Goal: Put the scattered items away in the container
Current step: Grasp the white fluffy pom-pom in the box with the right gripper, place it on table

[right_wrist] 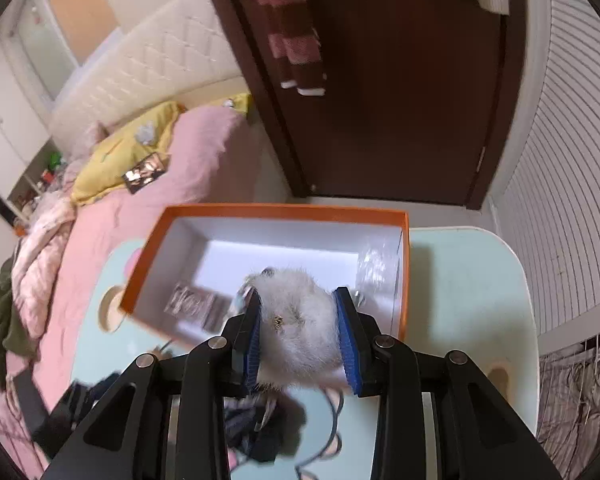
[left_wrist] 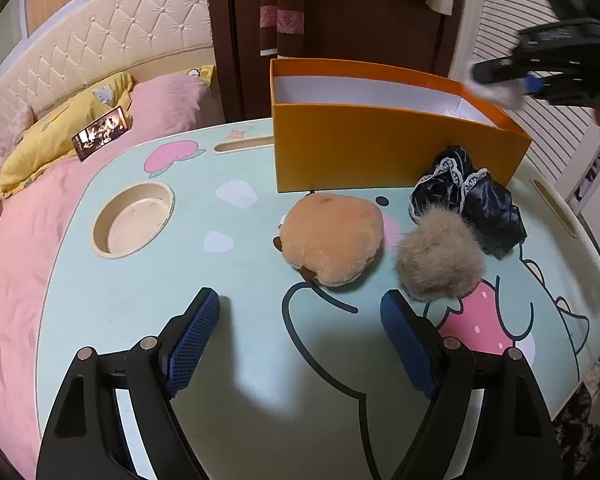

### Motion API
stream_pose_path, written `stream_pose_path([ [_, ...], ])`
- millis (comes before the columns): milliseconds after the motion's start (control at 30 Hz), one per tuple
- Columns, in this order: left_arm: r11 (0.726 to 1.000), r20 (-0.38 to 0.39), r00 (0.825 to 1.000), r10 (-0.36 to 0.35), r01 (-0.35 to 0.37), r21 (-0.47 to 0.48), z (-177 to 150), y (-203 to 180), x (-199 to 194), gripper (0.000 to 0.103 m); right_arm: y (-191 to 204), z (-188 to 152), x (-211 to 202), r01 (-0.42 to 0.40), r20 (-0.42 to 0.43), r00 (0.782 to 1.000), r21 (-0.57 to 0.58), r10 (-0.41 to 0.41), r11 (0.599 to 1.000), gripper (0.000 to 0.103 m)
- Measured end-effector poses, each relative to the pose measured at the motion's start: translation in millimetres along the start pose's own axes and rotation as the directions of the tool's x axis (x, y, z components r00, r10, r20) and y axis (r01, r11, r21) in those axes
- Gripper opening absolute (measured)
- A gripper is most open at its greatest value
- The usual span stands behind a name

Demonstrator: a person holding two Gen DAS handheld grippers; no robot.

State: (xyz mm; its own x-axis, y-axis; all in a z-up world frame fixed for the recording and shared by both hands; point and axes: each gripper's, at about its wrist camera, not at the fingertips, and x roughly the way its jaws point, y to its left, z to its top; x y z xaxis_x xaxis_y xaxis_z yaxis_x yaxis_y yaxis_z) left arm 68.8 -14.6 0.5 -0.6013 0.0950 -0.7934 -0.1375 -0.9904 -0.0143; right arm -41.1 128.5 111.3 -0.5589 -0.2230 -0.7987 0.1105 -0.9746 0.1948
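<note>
While the right tongs (right_wrist: 298, 334) squeeze a white fluffy ball (right_wrist: 300, 332) above the orange box (right_wrist: 260, 211) at the table's (left_wrist: 160, 288) far edge, the left tongs (left_wrist: 300, 312) hang wide open with nothing in them. A tan plush toy (left_wrist: 332, 238), a grey fur ball (left_wrist: 438, 266) and black lacy cloth (left_wrist: 482, 204) wait near the box's front wall. All look soft and light, so pinching each across its middle should work.
</note>
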Motion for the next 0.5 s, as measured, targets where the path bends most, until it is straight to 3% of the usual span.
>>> stream_pose_path([
  [233,1.0,-0.001,1.0,0.005,-0.005,0.0,-0.4,-1.2,0.6,0.083,-1.6,-59.3,-14.4,-0.048,-0.049,0.998,0.003,0.048,0.999,0.032],
  [500,1.0,-0.002,1.0,0.011,-0.011,-0.006,-0.5,0.0,0.8,0.085,1.2,-104.4,13.7,0.062,-0.04,0.997,-0.046,-0.063,0.997,0.034],
])
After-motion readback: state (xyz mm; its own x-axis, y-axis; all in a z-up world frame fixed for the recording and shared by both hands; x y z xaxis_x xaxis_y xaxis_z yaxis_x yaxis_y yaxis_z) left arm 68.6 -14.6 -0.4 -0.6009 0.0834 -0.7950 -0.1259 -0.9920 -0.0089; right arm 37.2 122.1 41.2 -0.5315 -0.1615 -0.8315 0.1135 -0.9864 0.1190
